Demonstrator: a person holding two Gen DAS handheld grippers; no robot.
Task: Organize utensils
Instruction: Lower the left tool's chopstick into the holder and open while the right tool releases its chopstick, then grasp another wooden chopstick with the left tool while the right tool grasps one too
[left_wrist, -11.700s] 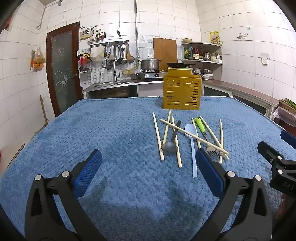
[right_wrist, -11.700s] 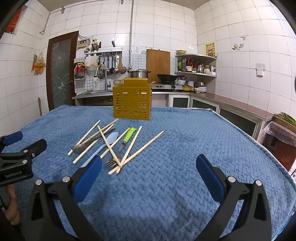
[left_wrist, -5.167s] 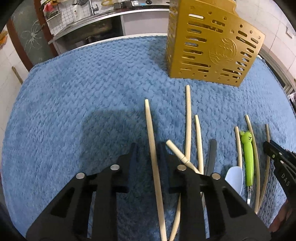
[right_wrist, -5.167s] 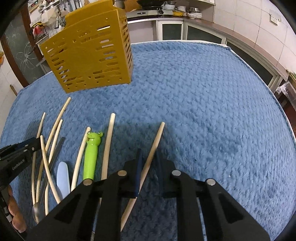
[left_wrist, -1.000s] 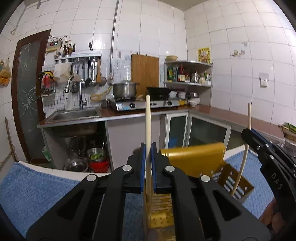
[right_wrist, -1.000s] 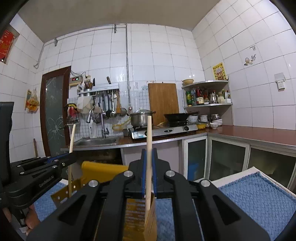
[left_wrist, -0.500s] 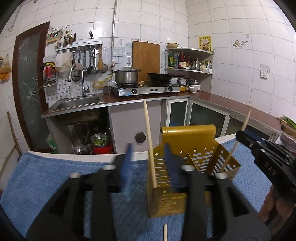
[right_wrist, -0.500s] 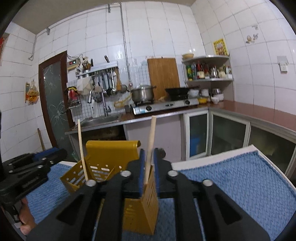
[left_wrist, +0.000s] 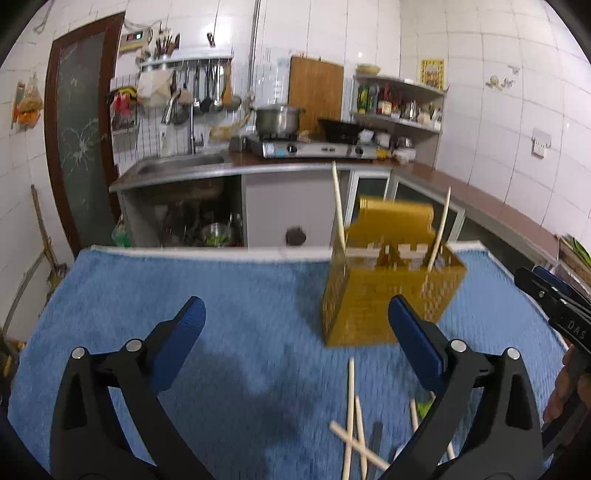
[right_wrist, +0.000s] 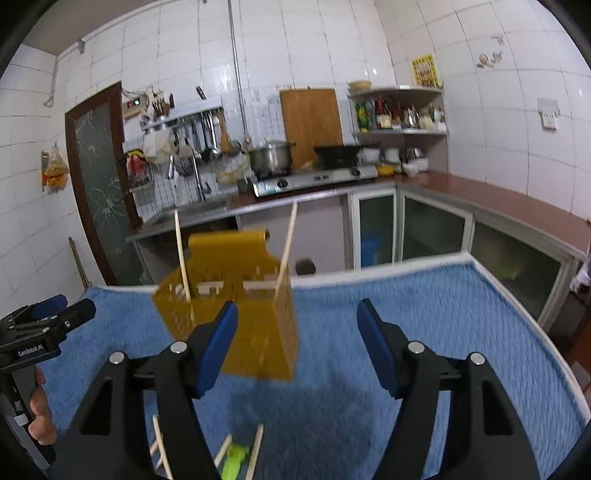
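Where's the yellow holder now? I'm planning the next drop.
The holder stands on the blue cloth near its far edge, right of centre in the left wrist view, with two chopsticks upright inside.

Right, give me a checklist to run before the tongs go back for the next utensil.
1. Two chopsticks standing in the yellow holder: ok.
2. Left tongs empty, jaws opening: ok.
3. Right tongs empty, jaws opening: ok.
4. Holder upright on the blue cloth: ok.
5. More chopsticks left on the cloth: ok; two cross each other.
6. Green-handled utensil free to grasp: cannot tell, partly hidden.
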